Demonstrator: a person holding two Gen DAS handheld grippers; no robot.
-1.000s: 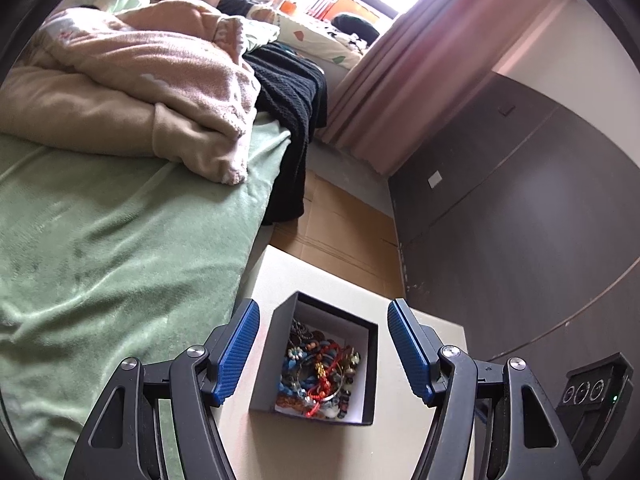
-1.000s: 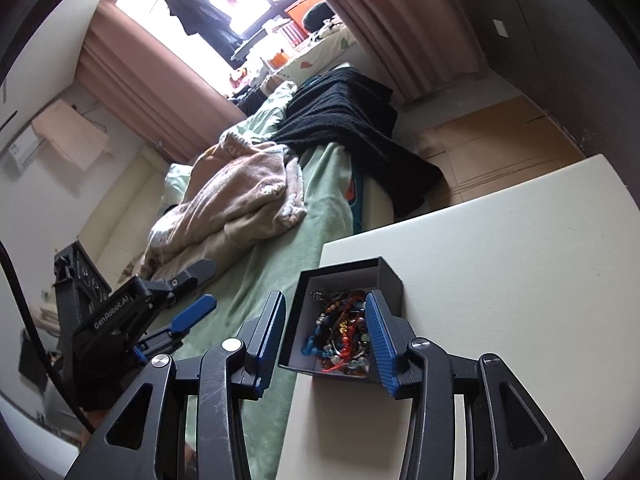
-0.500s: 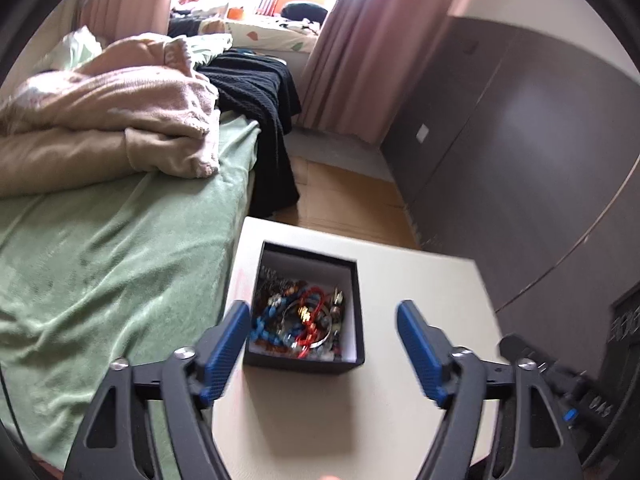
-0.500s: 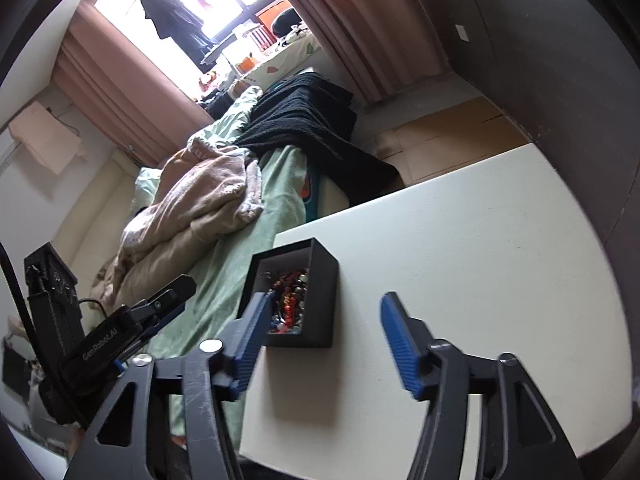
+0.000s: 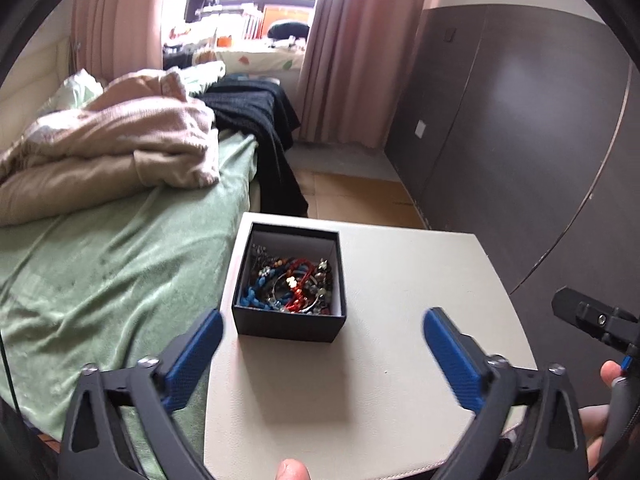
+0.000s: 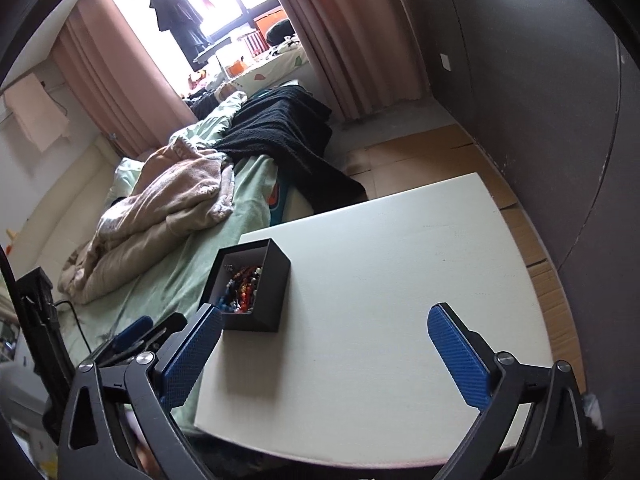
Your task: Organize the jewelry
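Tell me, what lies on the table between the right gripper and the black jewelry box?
Nothing: in the right wrist view, bare white table separates the opening, empty right gripper from the black jewelry box.

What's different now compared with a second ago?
Both grippers have backed away from the black box, jaws opening; the right gripper, whose fingers straddled a box corner, now has nothing between them. The left gripper is empty too. Box and jewelry stayed on the table.

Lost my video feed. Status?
Left claw and right claw opening, nothing between. Black jewelry box on white table, full. Nothing in the way.
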